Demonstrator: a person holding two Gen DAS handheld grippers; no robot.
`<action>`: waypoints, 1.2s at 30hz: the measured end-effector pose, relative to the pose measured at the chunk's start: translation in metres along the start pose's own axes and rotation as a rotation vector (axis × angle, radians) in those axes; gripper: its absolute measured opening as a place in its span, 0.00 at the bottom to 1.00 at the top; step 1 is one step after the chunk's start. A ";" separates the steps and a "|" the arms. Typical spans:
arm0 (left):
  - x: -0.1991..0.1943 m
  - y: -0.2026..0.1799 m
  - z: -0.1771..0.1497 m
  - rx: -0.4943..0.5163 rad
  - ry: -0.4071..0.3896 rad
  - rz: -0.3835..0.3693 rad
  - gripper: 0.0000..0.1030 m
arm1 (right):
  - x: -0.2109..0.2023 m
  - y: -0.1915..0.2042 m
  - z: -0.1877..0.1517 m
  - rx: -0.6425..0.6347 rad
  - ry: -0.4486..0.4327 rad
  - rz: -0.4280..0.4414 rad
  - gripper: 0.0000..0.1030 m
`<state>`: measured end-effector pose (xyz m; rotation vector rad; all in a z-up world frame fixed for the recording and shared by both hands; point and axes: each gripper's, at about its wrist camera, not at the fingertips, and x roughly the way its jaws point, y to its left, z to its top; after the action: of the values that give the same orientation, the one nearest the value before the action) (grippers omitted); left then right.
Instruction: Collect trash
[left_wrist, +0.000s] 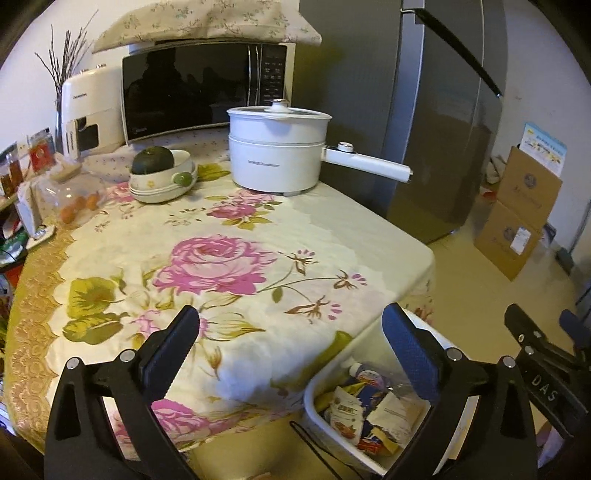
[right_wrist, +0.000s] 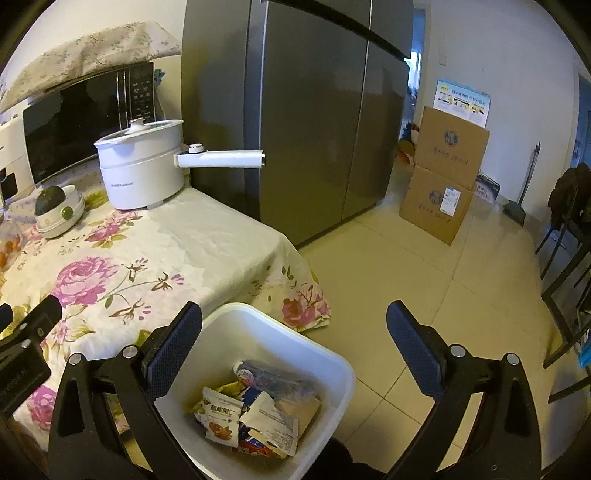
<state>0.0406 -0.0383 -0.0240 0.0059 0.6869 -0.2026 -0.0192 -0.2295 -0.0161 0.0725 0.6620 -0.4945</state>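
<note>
Your left gripper (left_wrist: 291, 325) stands wide open with nothing between its fingers, over the near edge of the flowered tablecloth (left_wrist: 229, 236), and your right gripper (right_wrist: 295, 321) is spread just as wide and empty above the white bin (right_wrist: 332, 354). The bin sits on the floor (right_wrist: 424, 295) just beside the table's corner, and the trash (right_wrist: 251, 410) lies inside it: snack wrappers, torn paper packets and a small bottle (right_wrist: 258, 371) heaped together. From the left camera you can see the tip of your right gripper at the far right edge. Further along the table, a bowl (left_wrist: 162, 184) holding a dark green fruit (left_wrist: 153, 160) sits near a white electric pot (left_wrist: 279, 147) whose handle points toward the grey fridge (right_wrist: 314, 129). Behind them a microwave (left_wrist: 195, 92) stands under a cloth cover, and two cardboard boxes (right_wrist: 443, 177) are stacked on the floor by the far wall.
</note>
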 end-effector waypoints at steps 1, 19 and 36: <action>-0.001 0.000 0.000 0.003 -0.004 0.011 0.94 | -0.001 0.001 0.000 0.002 -0.002 0.006 0.93; -0.013 0.000 -0.002 0.009 -0.014 0.056 0.94 | -0.003 0.007 0.001 -0.016 0.002 0.021 0.93; -0.003 0.007 -0.007 -0.035 0.070 0.047 0.94 | -0.001 0.008 0.000 -0.018 0.014 0.036 0.93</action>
<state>0.0350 -0.0303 -0.0277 -0.0044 0.7596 -0.1456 -0.0161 -0.2217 -0.0157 0.0708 0.6781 -0.4538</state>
